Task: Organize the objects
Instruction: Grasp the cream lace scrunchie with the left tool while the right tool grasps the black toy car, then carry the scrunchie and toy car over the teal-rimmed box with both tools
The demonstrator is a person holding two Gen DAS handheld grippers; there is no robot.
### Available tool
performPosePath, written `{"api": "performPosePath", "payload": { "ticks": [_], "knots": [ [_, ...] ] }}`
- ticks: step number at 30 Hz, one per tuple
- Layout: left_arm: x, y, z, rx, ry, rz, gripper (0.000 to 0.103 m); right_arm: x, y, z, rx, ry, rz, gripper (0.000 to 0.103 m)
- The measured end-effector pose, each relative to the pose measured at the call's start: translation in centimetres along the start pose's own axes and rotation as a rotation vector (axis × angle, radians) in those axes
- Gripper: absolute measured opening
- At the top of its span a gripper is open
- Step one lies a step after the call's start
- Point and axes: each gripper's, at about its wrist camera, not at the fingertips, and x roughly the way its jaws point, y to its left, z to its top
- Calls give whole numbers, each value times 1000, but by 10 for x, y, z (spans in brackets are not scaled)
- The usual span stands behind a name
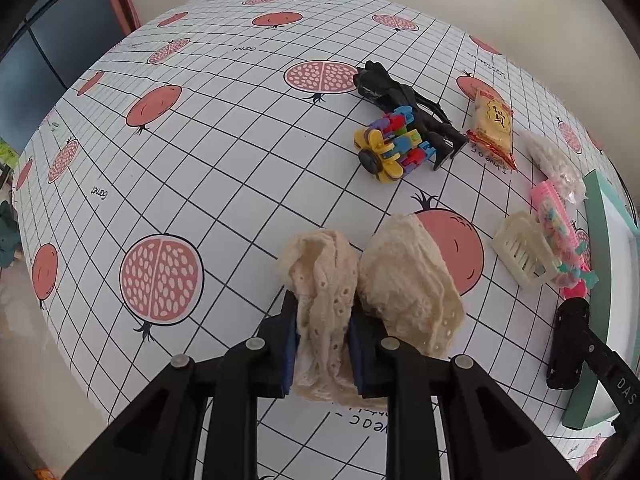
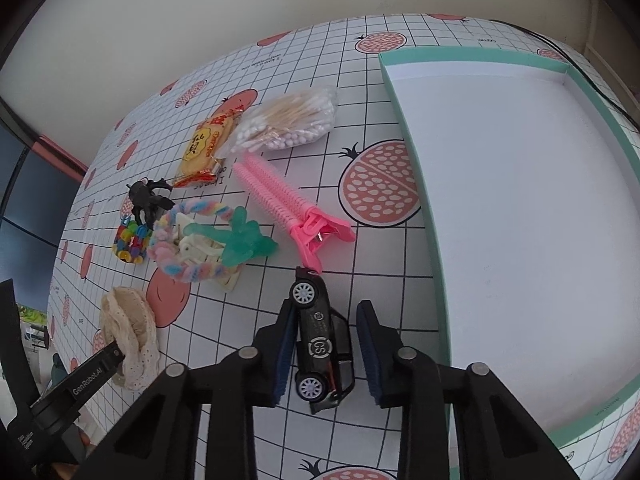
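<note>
My left gripper [image 1: 324, 312] is shut on a cream lace cloth [image 1: 404, 276], which bunches up between and above the fingers over the pomegranate-print table; the right wrist view shows the same cloth [image 2: 128, 320] at lower left. My right gripper [image 2: 326, 312] stands open around a black toy car [image 2: 320, 344] lying on its side. Its left pad touches the car and a gap remains at the right pad. A shallow white box with a teal rim [image 2: 404, 120] lies just right of the car, with nothing inside it.
Beyond the car lie a pink comb clip [image 2: 280, 196], a bag of cotton swabs [image 2: 288, 120], a yellow snack packet [image 2: 206, 144], a pastel braided ring [image 2: 172, 248] over a cream hair claw [image 2: 200, 244], a colourful block toy [image 1: 392, 148] and a black figure [image 1: 400, 96].
</note>
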Motion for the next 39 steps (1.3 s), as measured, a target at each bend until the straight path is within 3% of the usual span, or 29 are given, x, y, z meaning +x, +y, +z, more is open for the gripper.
{"api": "performPosePath", "payload": {
  "ticks": [15, 28, 39],
  "knots": [
    [-4, 1, 3, -10, 1, -56, 17, -27, -5, -2, -44, -45, 26, 28],
    [-51, -25, -3, 29, -114, -108, 17, -77, -22, -6, -83, -130, 35, 28],
    [-91, -83, -16, 148, -230, -175, 17, -107, -65, -4, -15, -186, 35, 28]
  ]
}}
